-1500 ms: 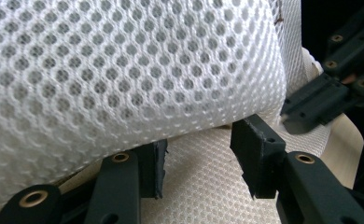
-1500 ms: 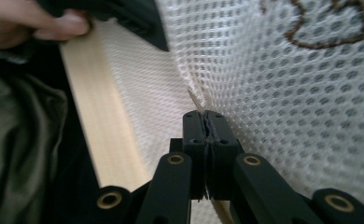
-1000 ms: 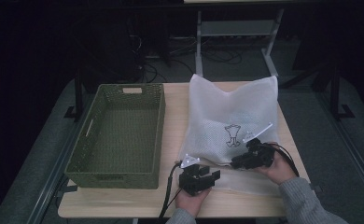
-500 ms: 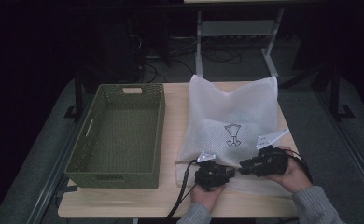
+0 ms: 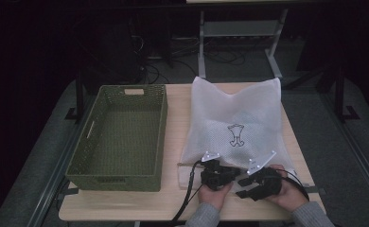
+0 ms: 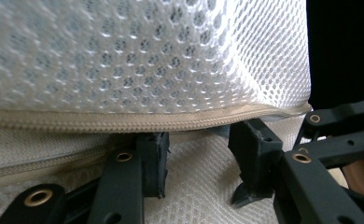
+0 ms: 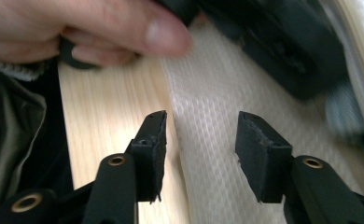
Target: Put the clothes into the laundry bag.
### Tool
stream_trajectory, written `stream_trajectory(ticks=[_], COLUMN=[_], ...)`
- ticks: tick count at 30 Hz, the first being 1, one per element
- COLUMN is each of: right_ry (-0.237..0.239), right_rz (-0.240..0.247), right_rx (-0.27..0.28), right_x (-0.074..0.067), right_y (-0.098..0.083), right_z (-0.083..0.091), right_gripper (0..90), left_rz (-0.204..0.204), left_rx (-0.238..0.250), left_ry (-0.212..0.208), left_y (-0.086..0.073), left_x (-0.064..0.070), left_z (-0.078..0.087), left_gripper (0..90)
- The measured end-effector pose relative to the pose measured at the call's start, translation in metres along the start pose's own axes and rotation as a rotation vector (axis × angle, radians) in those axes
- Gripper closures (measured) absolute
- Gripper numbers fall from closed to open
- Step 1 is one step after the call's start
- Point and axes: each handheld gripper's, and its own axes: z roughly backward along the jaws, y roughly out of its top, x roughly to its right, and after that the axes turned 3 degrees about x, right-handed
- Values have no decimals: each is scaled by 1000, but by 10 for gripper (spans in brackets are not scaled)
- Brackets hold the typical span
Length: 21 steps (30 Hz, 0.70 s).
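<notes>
1. Two hand-held grippers work side by side at the near edge of the white mesh bag [image 5: 237, 123], which lies flat on the counter [image 5: 175, 118].
2. Left hand-held gripper [image 5: 214, 176]: jaws have just been closing and stand partly spread, set against the bag's beige zipper [image 6: 124, 122] without pinching it.
3. Right hand-held gripper [image 5: 256, 185]: jaws have just been opening and stand spread, pads clear, over the bag's bottom edge where it meets bare wood.
4. Green woven basket [image 5: 121, 137] stands left of the bag, apart from it.
5. Left hand [image 7: 87, 28] crosses the top of the right gripper view, blurred.
6. Bag's near edge under both grippers is covered in the high view.
</notes>
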Motion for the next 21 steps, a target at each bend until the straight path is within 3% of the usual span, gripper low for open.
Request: stream_trajectory(ticks=[4,7,9,12,16,21], right_ry=[-70,-130,-145,-114,-81,-5], right_rz=[62,74,50,24,28,40], right_rx=[-9,-12,-12,-21,-49,-90], right_x=[-7,-10,-8,-4,-5,-11], right_y=[6,7,7,8,8,1], right_z=[-6,-8,-7,-6,-4,1], right_gripper=[597,733,843,879,882,884], left_rz=[17,40,47,64,59,69], left_rx=[6,19,27,26,37,55], left_ry=[7,9,10,13,29,46], left_y=[2,4,4,6,9,15], left_x=[-1,-3,-4,-5,-2,0], left_z=[-2,-4,-4,-6,-7,-14], left_gripper=[592,625,671,726,755,762])
